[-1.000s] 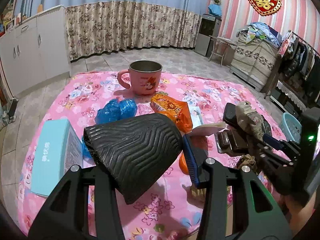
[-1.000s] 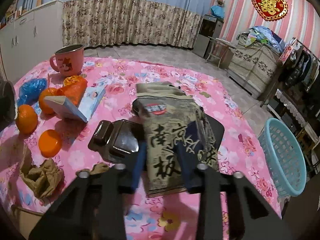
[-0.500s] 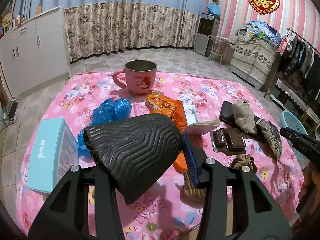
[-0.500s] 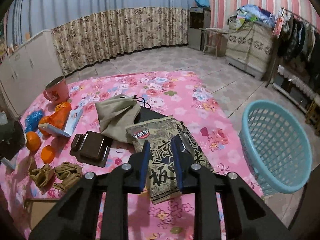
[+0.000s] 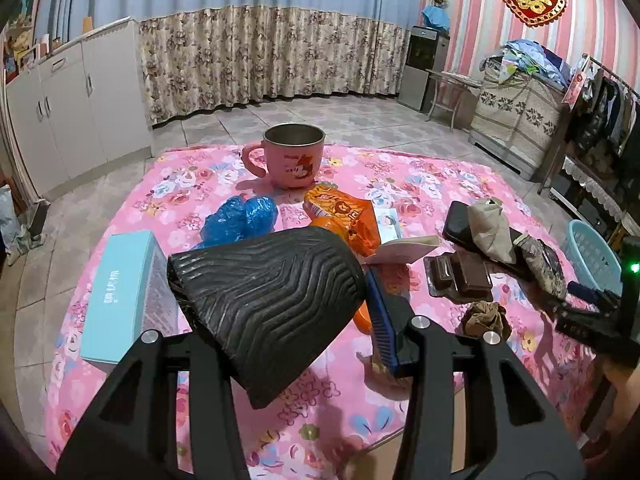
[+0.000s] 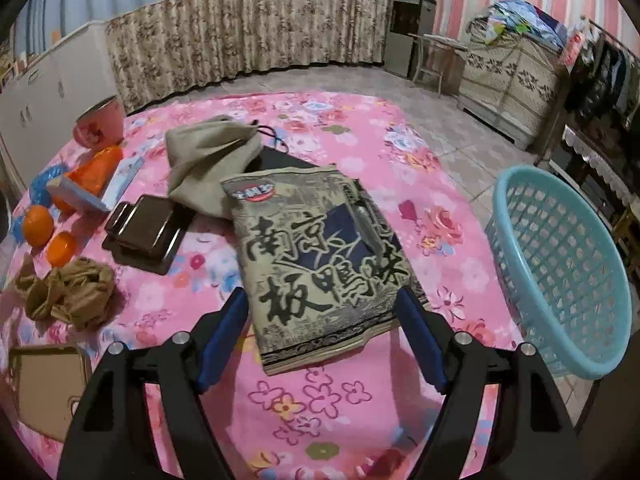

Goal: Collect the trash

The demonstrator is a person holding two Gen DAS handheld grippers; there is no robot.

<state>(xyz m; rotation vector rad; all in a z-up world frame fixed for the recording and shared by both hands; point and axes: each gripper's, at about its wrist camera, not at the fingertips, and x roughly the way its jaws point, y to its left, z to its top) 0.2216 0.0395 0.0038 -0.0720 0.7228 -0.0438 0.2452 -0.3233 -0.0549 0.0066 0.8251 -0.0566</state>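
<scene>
Right wrist view: the right gripper (image 6: 322, 338) has its blue-padded jaws opening, spread wide on either side of the near end of a flat tan food packet printed with large black characters (image 6: 316, 256); the pads do not press it. The packet lies on the pink floral tablecloth (image 6: 304, 404), with a light-blue plastic lattice basket (image 6: 560, 272) at 3 o'clock off the table edge and a beige cloth pouch (image 6: 208, 160) at 11 o'clock. Left wrist view: the left gripper (image 5: 288, 320) is narrowly closed on a black ribbed conical sleeve (image 5: 268, 300); a pink metal-lined cartoon mug (image 5: 292, 156) stands at 12 o'clock.
</scene>
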